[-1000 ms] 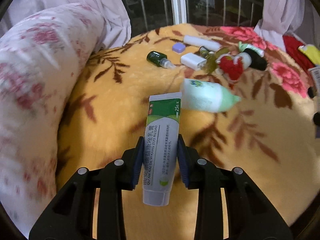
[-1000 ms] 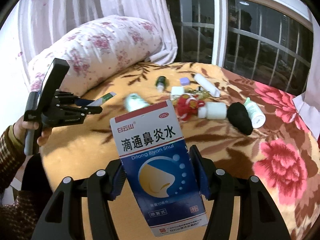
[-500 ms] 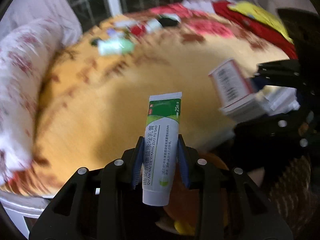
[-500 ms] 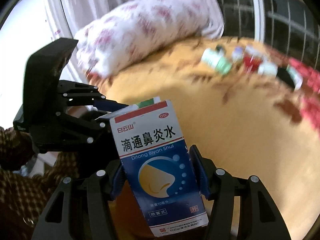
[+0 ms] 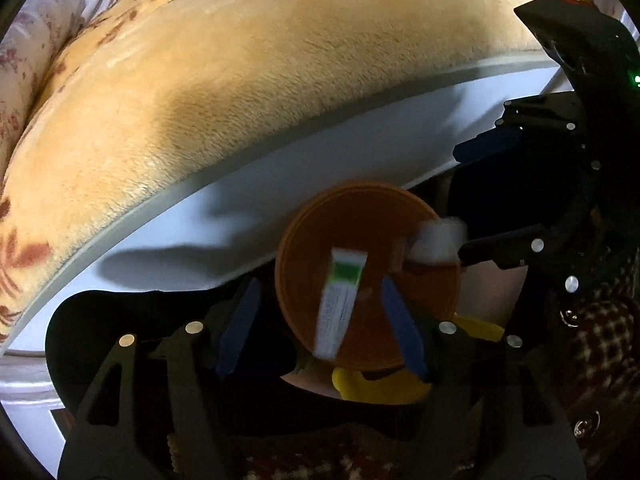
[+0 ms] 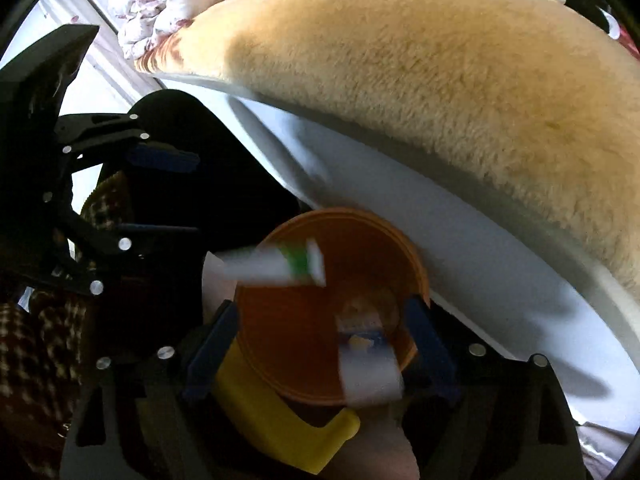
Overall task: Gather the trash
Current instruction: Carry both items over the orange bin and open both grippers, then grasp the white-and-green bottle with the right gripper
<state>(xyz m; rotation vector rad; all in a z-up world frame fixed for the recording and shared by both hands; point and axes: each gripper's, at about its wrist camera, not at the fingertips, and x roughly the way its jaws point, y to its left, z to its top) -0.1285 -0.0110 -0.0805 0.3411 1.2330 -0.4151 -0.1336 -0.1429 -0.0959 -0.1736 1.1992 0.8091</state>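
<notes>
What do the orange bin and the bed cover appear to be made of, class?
Orange bin: probably plastic, with smooth walls and concentric moulded rings at the rim. Bed cover: plush fleece-like fabric, with short fuzzy pile visible along its edge.

The blanket (image 5: pixel 248 80) is plush, fuzzy cloth; the ledge (image 5: pixel 320 168) under it looks smooth, matt white. The orange bin (image 5: pixel 304 240) is smooth plastic, the tube (image 5: pixel 340 300) glossy, and both grippers' frames matt black with metal screws.
</notes>
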